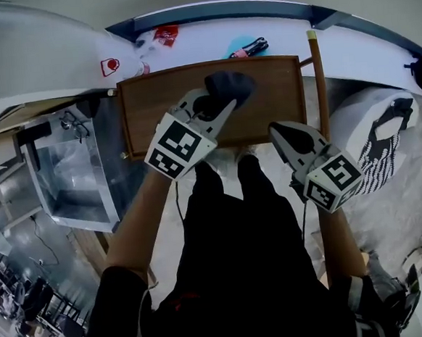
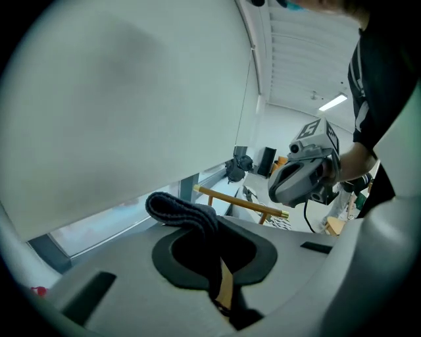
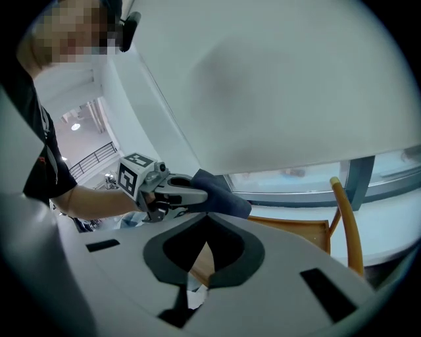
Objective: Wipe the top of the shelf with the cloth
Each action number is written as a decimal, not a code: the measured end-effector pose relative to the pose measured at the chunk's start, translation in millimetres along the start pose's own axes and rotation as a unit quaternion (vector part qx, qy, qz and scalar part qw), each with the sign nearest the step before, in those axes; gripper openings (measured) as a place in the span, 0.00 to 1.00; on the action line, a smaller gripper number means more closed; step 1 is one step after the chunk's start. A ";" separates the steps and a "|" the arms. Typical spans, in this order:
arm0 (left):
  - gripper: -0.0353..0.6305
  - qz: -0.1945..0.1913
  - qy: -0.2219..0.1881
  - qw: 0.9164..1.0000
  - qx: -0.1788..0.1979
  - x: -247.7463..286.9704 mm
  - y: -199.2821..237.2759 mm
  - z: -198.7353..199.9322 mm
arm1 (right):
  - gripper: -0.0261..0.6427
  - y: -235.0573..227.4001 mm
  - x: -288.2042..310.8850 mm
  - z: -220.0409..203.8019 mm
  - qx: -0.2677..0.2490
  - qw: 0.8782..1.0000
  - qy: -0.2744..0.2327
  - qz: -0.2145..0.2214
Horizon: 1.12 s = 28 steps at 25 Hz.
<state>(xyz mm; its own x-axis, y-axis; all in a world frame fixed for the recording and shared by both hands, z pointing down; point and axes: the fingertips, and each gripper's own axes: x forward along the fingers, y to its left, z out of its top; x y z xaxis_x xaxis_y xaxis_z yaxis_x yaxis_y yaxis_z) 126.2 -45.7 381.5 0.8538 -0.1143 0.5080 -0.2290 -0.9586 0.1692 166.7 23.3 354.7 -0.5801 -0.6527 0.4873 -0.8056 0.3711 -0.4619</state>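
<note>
L gripper (image 1: 221,107) clamps soft, light cloth (image 1: 232,84), upper centre, over shelf top (image 1: 155,103). It'll flop, so best held by a bunched fold. R gripper (image 1: 279,132) closed, empty.

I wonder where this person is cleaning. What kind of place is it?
Probably a large office or lab: a strip light high overhead, a long window, and a wooden shelf by it.

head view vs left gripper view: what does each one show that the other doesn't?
Head view only: the whole brown shelf top, the clear bin beside it, and the left gripper seen from outside. Left gripper view only: its jaws shut on the cloth close up, plus a ceiling light. Both: the cloth, the right gripper and the wooden rail.
</note>
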 end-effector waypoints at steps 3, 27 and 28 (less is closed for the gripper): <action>0.11 0.019 -0.014 1.000 -0.001 -28.6 7.3 7.8 | 0.05 15.8 7.9 12.3 -0.018 1.000 -0.004 0.009; 0.11 0.124 -0.114 0.985 -0.042 -211.9 18.5 32.6 | 0.04 133.3 32.8 103.9 -0.125 0.989 -0.067 0.047; 0.11 0.125 -0.118 0.984 -0.044 -217.3 17.6 31.5 | 0.05 138.4 33.7 105.9 -0.129 0.988 -0.068 0.049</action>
<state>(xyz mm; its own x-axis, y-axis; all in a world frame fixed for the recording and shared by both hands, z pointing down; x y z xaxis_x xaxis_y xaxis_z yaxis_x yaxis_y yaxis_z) -48.6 -45.9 247.5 0.8475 -0.4117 0.3352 -0.4773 -0.8673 0.1416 48.5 -17.3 228.7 -0.6487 -0.6822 0.3373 -0.7611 0.5812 -0.2881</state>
